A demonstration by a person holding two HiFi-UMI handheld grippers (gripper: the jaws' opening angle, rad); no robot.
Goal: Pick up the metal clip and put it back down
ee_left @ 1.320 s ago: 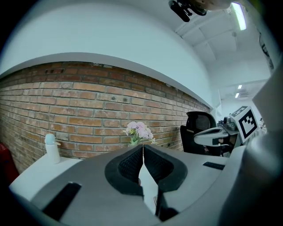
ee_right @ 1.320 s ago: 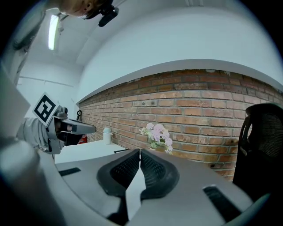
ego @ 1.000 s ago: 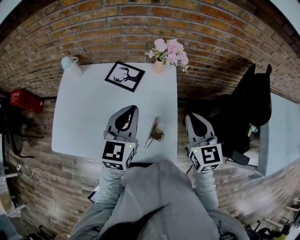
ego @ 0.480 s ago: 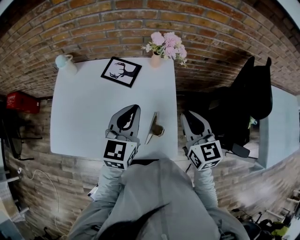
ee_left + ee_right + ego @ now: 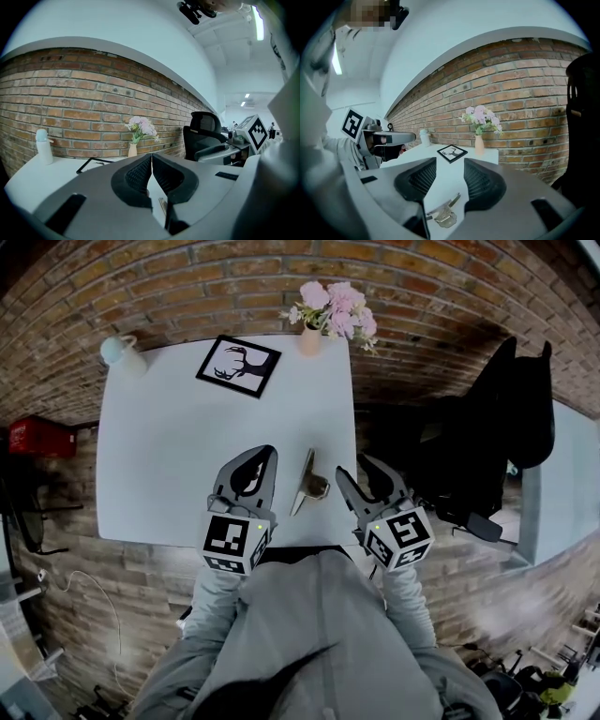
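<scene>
Still on the reach-in part, nothing picked up yet. The metal clip (image 5: 308,487) lies flat on the white table (image 5: 169,456), close to its lower right edge in the head view and right in the gap between my two tongs.

My right gripper (image 5: 357,468) is released, jaws spread and nothing in them. In the right gripper view the clip (image 5: 442,213) shows low in the frame, on the tabletop below and between the two jaws, with no pad touching it. My left gripper (image 5: 266,455) is clenched on nothing. In the left gripper view the pads meet tip to tip, and it just hangs over the table to the left of the clip.

Next move, as I figure it, is to drop the right one lower and nudge it in so the jaws straddle the clip, then squeeze. It looks thin and lies flat, so I'd go for the raised brassy end rather than the long flat blade, otherwise the pads might just skate over it.

Compared with a second ago, the right tongs were clenched and sat out past the table's right edge. Now they've slid left, up beside the clip, and the jaws have just been opening. The left one has barely shifted, and the clip hasn't moved from its spot.
</scene>
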